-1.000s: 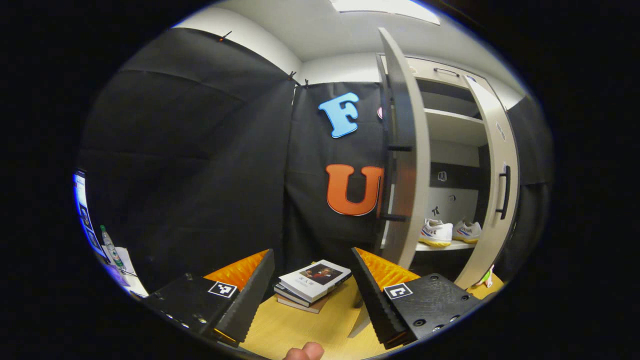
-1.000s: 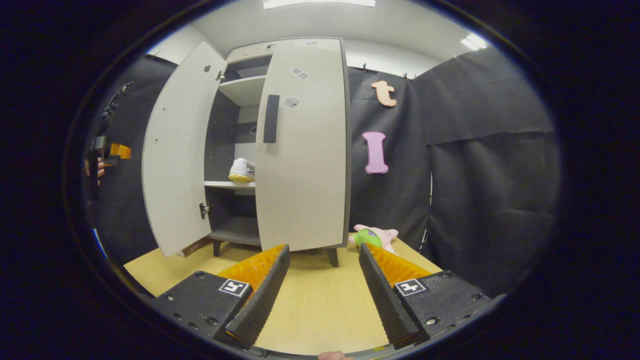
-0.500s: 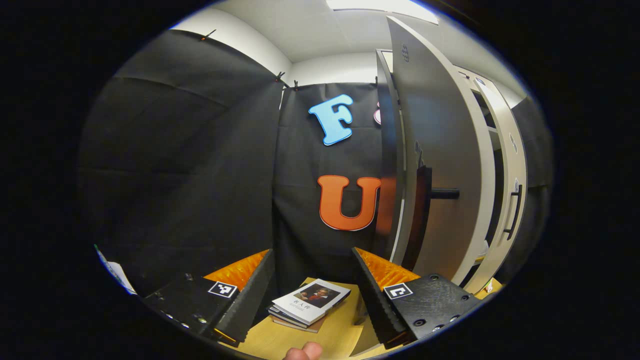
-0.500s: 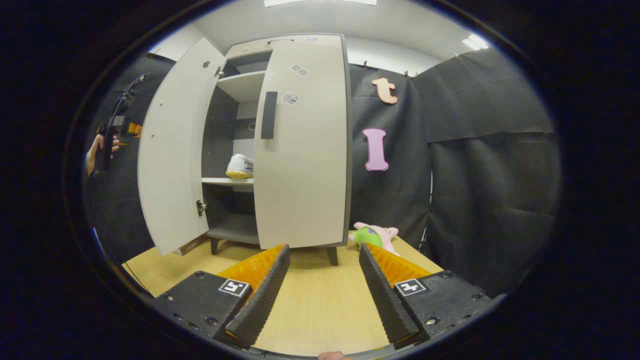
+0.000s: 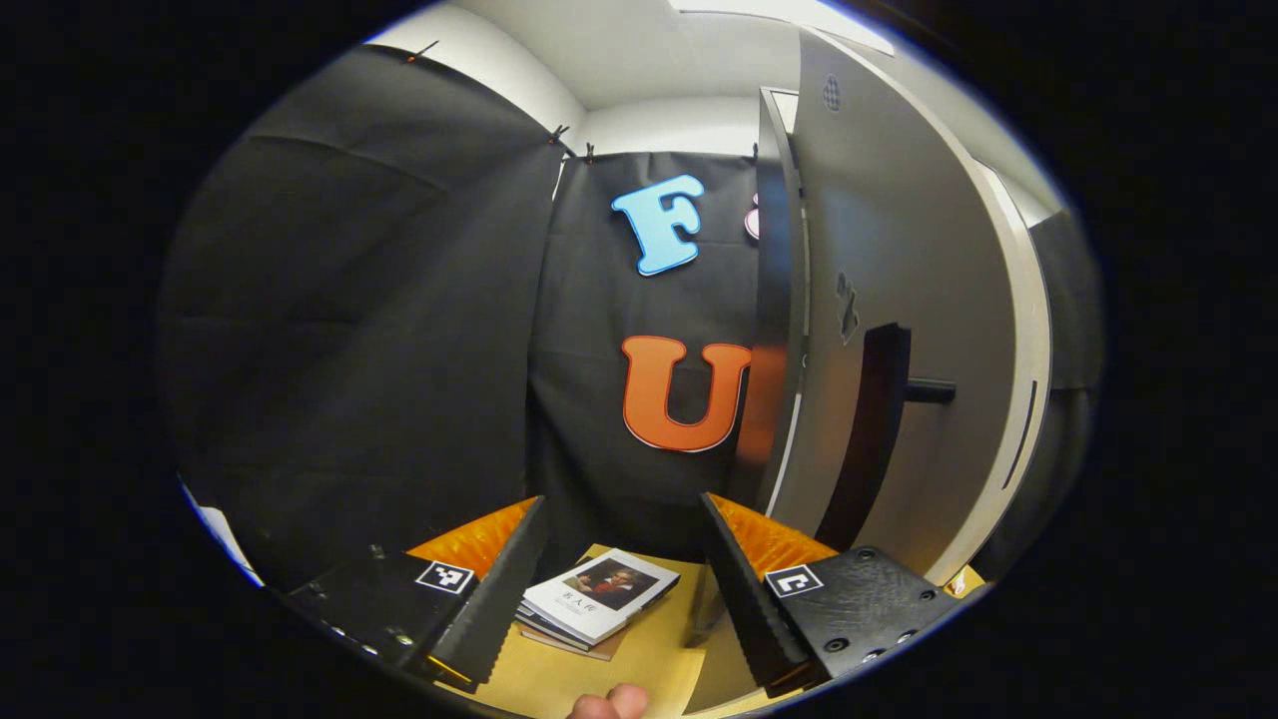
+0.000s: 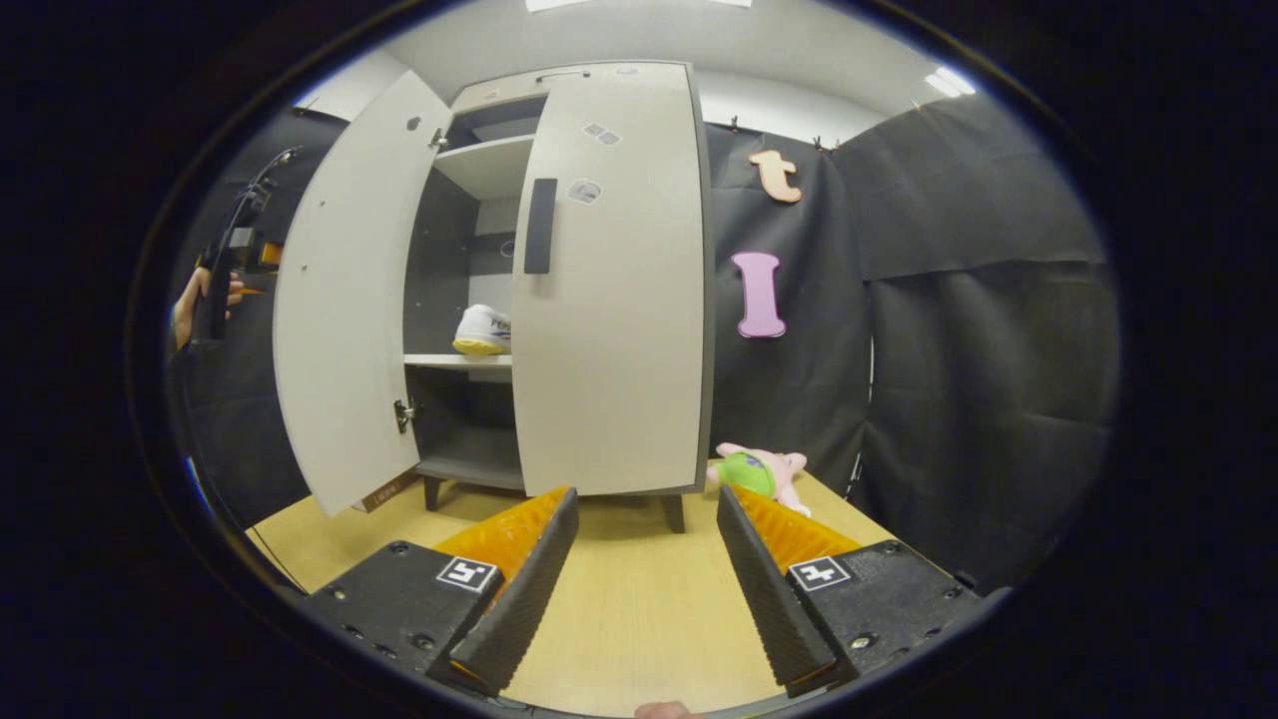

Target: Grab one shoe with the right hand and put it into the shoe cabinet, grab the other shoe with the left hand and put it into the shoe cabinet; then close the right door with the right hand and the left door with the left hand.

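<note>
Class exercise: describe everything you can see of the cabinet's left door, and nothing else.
The left door is a tall, pale grey panel, seemingly laminated board, hinged on the cabinet's left side and standing partly open. In the left gripper view its outer face carries a dark vertical handle. Its inner face shows a metal hinge low down. Nothing visibly touches it.

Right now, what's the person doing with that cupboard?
A person holds a tool in each hand and is shutting a shoe cabinet. A white shoe sits on a shelf inside. The right door looks shut or nearly so. The left door hangs partly open, and the left tool, its fingers apart and empty, is right beside that door's outer face. The right tool, also open and empty, hangs back above the table.
</note>
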Motion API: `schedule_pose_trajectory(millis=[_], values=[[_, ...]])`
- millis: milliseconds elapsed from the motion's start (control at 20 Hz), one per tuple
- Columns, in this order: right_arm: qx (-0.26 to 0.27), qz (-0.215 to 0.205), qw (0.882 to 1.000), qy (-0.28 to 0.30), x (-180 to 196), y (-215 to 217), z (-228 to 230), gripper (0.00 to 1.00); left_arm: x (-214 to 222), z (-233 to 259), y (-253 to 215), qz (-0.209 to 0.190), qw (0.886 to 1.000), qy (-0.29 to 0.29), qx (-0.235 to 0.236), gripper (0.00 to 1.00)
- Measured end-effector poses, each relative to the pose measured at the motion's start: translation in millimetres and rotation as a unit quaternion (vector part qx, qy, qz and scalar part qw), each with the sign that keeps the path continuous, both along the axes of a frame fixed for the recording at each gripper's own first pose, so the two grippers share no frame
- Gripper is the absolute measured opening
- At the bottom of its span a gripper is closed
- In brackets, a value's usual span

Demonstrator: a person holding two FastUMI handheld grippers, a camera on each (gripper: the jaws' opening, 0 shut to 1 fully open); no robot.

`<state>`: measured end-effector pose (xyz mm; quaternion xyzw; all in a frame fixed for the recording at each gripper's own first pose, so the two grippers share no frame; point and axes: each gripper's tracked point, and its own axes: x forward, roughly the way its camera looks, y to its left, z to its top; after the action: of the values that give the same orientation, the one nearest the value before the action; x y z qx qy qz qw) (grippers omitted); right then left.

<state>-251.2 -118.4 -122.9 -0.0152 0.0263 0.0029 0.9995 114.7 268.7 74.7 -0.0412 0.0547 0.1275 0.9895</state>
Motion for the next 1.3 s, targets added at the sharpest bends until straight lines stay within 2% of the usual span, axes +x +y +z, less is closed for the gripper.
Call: schedule_pose_trajectory(millis=[250,600,900,1100,1300], values=[[-0.009,-0.004,1.0,0.0,2.4,-13.9,1.9,0.92,4.0,2.3,-56.9,-0.043,0.999,-0.003,0.021,0.9],[0.0,-0.035,0.999,0.006,4.6,-47.0,1.5,0.92,35.1,-3.7,-146.7,-0.116,0.993,-0.006,-0.007,0.9],[0.005,-0.053,0.999,0.006,0.1,-63.0,-2.0,0.92,41.7,-9.3,-152.8,-0.111,0.994,0.003,0.003,0.9],[0.004,-0.055,0.998,0.01,-0.4,-64.9,-4.9,0.92,30.9,-7.4,-160.1,-0.11,0.994,-0.004,-0.005,0.91],[0.004,-0.05,0.999,0.009,-1.8,-61.4,-4.9,0.92,2.6,-13.5,-180.2,-0.123,0.992,-0.009,0.003,0.91]])
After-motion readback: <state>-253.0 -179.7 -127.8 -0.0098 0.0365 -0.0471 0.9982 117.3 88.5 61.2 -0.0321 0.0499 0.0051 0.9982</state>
